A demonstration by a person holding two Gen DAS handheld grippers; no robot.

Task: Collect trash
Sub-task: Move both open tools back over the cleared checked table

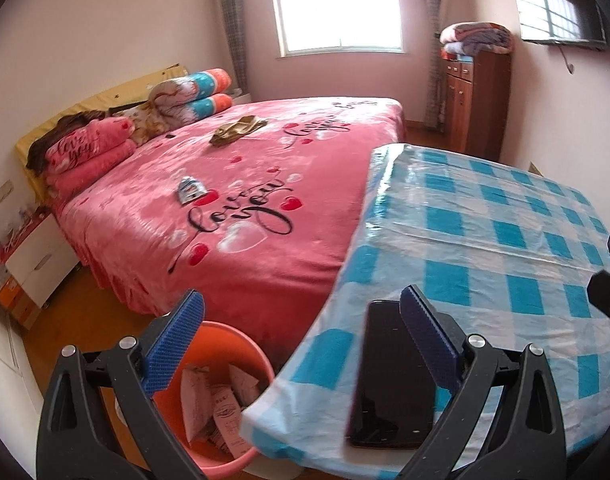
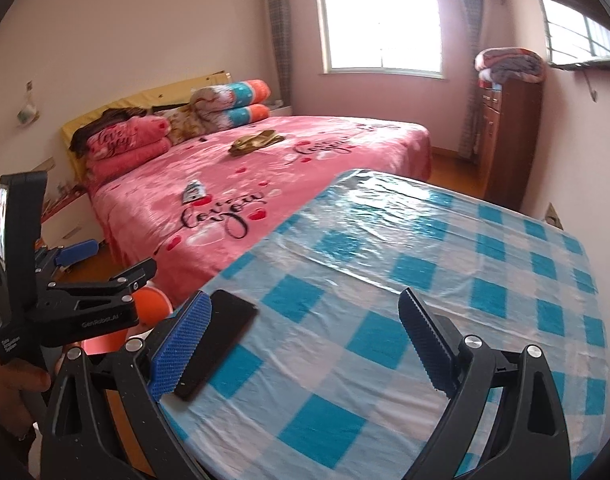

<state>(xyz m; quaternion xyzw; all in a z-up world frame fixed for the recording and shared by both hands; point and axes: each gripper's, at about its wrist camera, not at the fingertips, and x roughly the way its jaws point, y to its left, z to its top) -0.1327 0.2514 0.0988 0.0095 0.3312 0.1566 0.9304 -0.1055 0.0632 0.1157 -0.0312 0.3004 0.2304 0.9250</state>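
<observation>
I see both claws spread wide and empty: left claw (image 1: 301,344), right claw (image 2: 305,344). Paper trash (image 1: 221,408) sits in the orange bin (image 1: 261,356) below the counter's (image 1: 505,240) left edge.

bedspread (image 1: 241,184): was pink, red hearts, black script
tablecloth (image 1: 505,240): was blue-and-white check
bin (image 1: 241,344): was orange
phone (image 1: 389,368): was black
cabinet (image 1: 481,100): was red-brown wood
headboard (image 1: 117,96): was yellow
gripper pads (image 1: 173,344): were blue
</observation>
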